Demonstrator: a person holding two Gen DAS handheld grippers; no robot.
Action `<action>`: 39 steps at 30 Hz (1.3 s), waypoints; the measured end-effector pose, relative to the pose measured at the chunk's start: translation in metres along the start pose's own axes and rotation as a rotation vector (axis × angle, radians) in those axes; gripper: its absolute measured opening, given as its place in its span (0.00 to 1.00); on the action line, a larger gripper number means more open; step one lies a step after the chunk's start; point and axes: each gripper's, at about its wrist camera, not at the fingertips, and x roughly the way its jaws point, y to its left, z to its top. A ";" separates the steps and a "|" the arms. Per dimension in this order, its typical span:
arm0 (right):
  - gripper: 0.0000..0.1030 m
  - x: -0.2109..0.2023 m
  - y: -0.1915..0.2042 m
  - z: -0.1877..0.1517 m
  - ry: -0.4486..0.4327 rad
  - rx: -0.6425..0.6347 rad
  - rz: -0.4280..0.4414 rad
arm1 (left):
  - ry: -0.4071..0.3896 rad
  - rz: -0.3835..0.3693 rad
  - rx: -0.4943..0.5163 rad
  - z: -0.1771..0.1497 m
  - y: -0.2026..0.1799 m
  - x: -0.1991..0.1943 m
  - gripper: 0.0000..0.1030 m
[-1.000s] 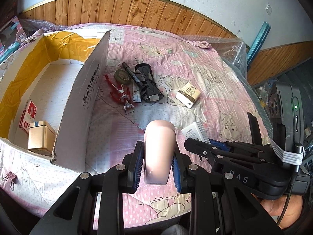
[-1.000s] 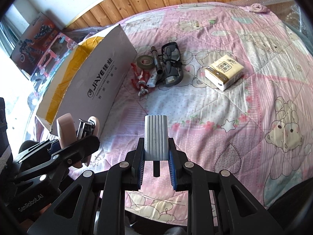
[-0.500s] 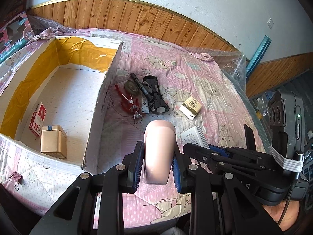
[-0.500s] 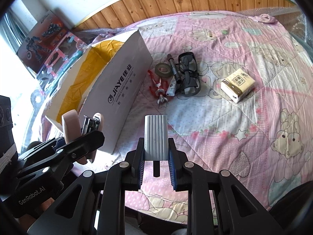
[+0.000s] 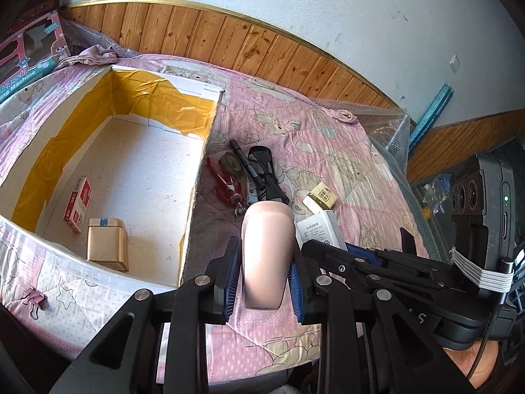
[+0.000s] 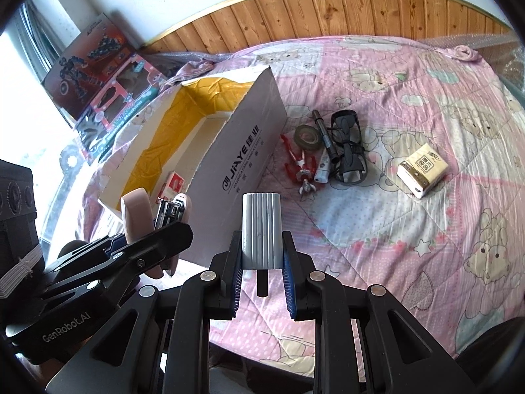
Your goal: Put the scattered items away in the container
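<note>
Fingers of our left gripper (image 5: 262, 282) are clamped on a pale pink rounded stapler (image 5: 266, 249), held above the pink quilted bed (image 5: 328, 138) just right of the open white cardboard box with yellow lining (image 5: 197, 177). Only our right wrist view shows the stapler's metal magazine (image 6: 172, 211). Fingers of our right gripper (image 6: 261, 284) are pinched on a grey ribbed rectangular power bank (image 6: 261, 229); only our left view shows its white label face (image 5: 316, 229). Left view alone shows the box floor with a gold cube box (image 5: 106, 243) and a red-white small carton (image 5: 77, 205). On the bed near the box wall we see a red toy figure (image 6: 300, 169), tape roll (image 6: 307, 136), black marker (image 6: 325, 136), black goggles (image 6: 349, 146) and, farther right, a tissue pack (image 6: 421, 169).
</note>
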 end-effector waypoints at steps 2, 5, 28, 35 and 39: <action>0.22 0.000 0.006 0.003 -0.002 -0.008 0.006 | -0.007 0.000 -0.007 0.002 0.004 -0.004 0.27; 0.22 -0.001 0.014 0.007 -0.005 -0.019 0.013 | -0.015 -0.003 -0.018 0.005 0.010 -0.009 0.27; 0.22 0.007 0.082 0.038 -0.008 -0.140 0.075 | -0.088 0.023 -0.108 0.029 0.064 -0.048 0.27; 0.22 0.014 0.105 0.047 0.000 -0.192 0.091 | -0.105 0.045 -0.128 0.039 0.081 -0.054 0.27; 0.22 0.018 0.118 0.053 0.002 -0.218 0.101 | -0.110 0.055 -0.137 0.044 0.090 -0.056 0.27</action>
